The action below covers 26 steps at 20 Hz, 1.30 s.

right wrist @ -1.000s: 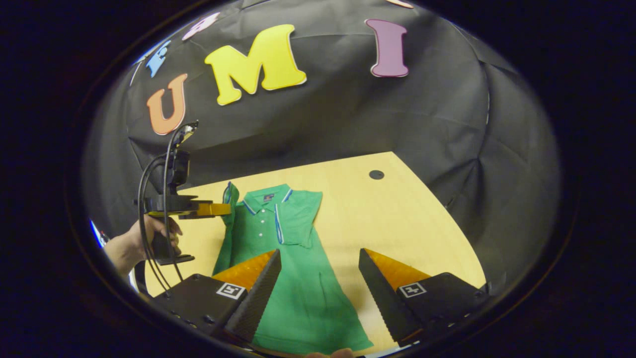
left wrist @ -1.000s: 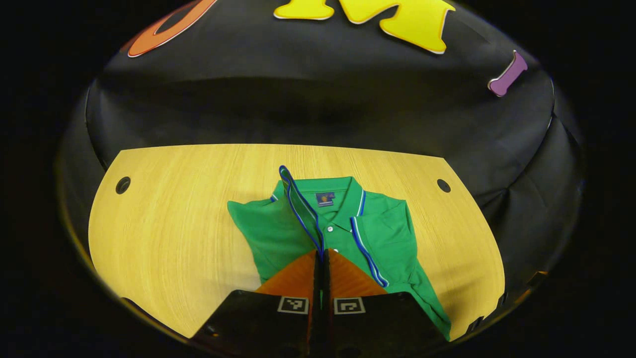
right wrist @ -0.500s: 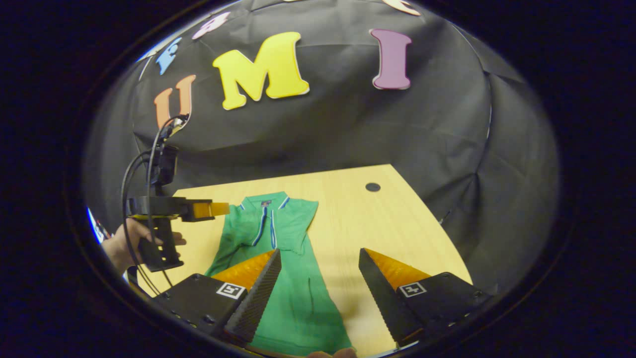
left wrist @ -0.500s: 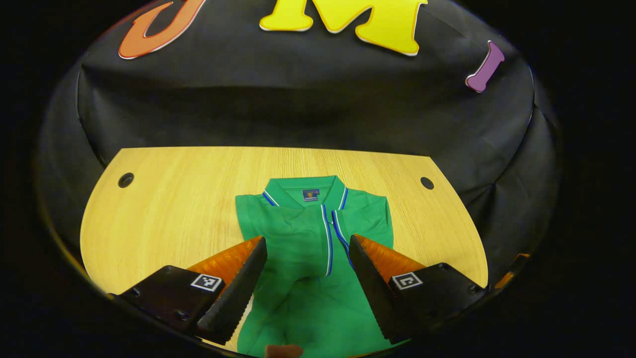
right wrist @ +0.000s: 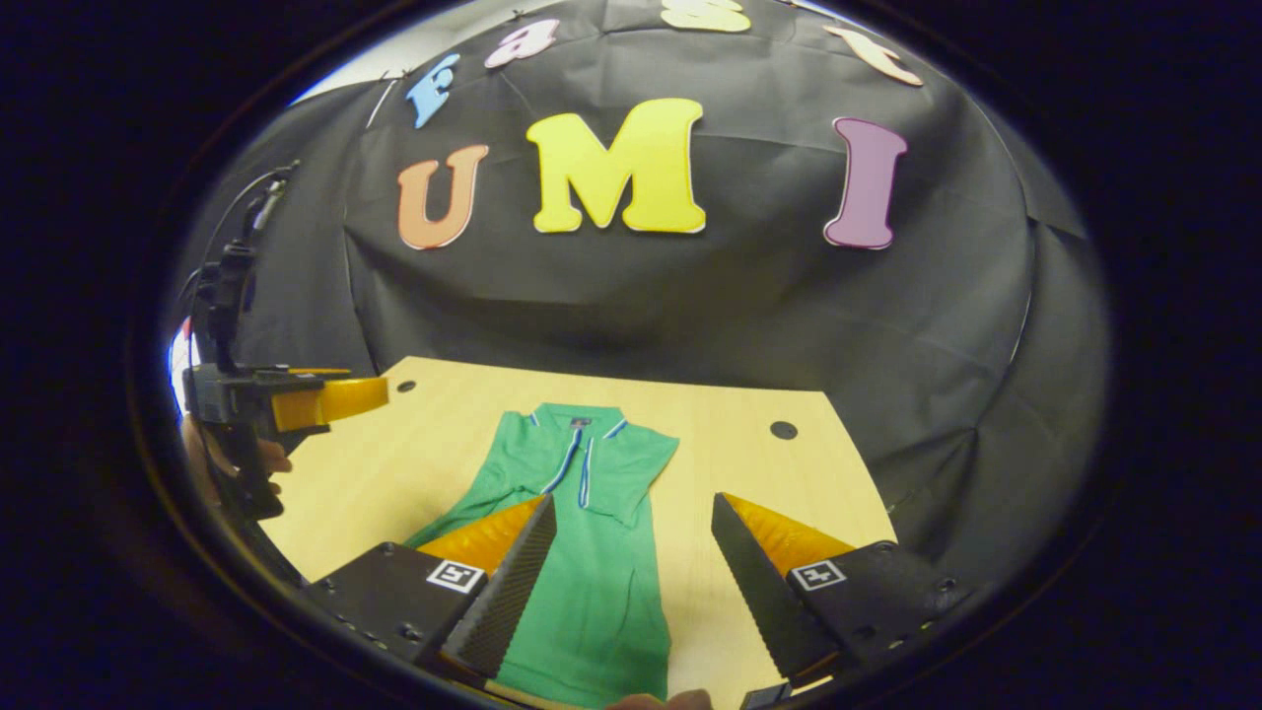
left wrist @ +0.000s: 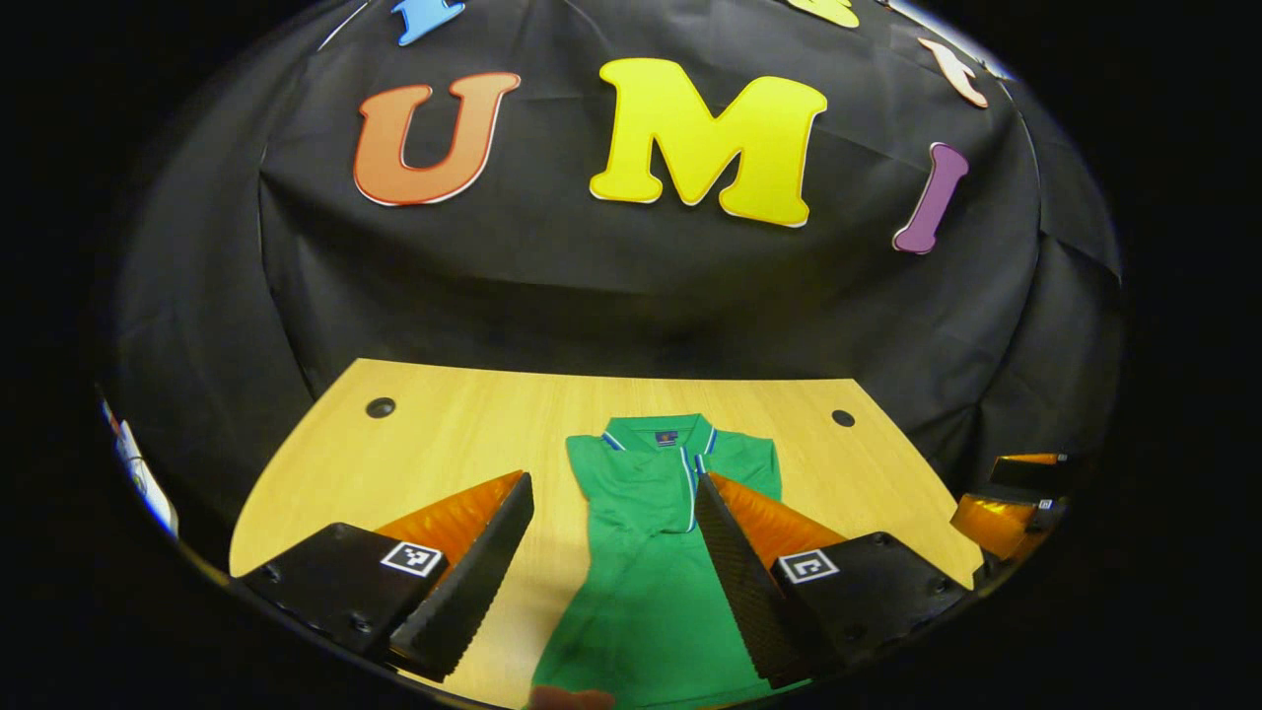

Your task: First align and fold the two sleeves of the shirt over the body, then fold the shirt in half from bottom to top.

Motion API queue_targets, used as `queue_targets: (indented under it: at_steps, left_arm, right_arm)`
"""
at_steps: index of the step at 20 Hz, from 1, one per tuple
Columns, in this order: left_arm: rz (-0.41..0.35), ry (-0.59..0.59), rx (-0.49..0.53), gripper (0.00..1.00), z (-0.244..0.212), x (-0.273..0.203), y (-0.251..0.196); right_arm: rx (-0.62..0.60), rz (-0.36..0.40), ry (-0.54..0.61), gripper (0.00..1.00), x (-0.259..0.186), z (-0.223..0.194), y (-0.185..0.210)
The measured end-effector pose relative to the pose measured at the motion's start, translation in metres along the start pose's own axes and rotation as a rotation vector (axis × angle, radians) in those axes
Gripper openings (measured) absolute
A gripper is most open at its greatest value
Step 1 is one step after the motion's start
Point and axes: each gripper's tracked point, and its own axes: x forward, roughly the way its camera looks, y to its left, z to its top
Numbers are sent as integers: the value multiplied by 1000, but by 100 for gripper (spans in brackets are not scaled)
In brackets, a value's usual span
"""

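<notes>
Both grippers spread, holding nothing

Left gripper [left wrist: 613, 493] hovers above the shirt [left wrist: 656, 552], fingers wide apart; right gripper [right wrist: 633, 513] likewise; a hand [right wrist: 232, 459], seemingly gripping the left handle.

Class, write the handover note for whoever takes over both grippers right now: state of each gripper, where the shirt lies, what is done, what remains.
Left gripper: open, holding nothing, above the table's near edge.
Right gripper: open, holding nothing, likewise above the near part of the shirt.
Shirt: green polo, flat on the wooden table, collar toward the booth wall, hem toward you.
Done: both sleeves lie folded in over the body, trimmed edges meeting near the placket.
Left: grip the hem at its two corners and fold the shirt in half, bottom up to the collar.
</notes>
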Motion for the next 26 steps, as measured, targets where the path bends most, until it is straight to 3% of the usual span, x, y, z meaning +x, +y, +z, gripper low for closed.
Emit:
queue_targets:
  at_steps: [3, 4, 8, 11, 15, 18, 22, 26]
  left_arm:
    - [13, 42, -2, 100, -38, -30, 10]
    - [6, 80, -3, 100, -57, -38, 12]
    - [24, 232, 30, 100, -140, -65, 30]
    - [-13, 346, 39, 100, -200, -76, 34]
    - [-49, 530, 30, 100, -276, -90, 41]
    - [-50, 586, 4, 100, -292, -94, 49]
    - [-49, 654, -59, 100, -303, -98, 45]
    - [-35, 674, -31, 100, -302, -96, 43]
  right_arm:
    - [-26, -10, 45, 100, -13, -27, -1]
    - [-33, -14, 65, 93, -18, -38, -2]
    - [-62, -54, 174, 96, -28, -98, -20]
    - [-71, -79, 298, 95, -31, -160, -31]
    - [-21, -53, 496, 96, -41, -239, -31]
    - [-14, -54, 595, 97, -41, -270, -33]
    - [-2, -65, 674, 96, -46, -278, -32]
    - [17, -63, 716, 96, -49, -284, -29]
